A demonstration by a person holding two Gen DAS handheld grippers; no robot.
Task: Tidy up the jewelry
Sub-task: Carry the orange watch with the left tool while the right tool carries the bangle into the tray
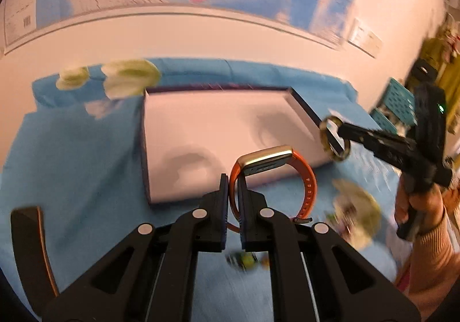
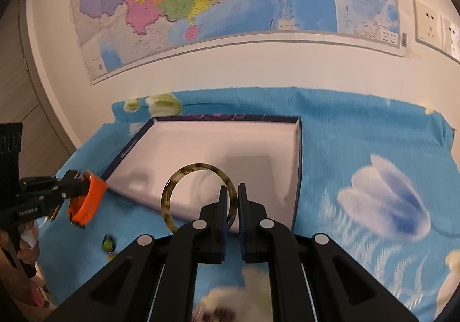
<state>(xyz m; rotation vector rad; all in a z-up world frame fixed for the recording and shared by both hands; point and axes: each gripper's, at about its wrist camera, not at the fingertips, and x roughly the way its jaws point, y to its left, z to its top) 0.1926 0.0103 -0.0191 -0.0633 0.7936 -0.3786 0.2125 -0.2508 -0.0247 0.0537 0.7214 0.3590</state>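
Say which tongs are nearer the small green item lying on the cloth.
Left. The left tongs, shut on the orange watch, hang just above the green item; the right tongs, gripping the bangle, are farther off.

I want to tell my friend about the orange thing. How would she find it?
Look at the table with the blue flowery cloth and the big open box with a white inside. Just in front of that box, the left tool holds up a watch by its strap. It is the only bright orange band with a flat gold face; the right tool's bangle is brown-speckled.

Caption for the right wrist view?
Right gripper pinches a mottled bangle above the open box.
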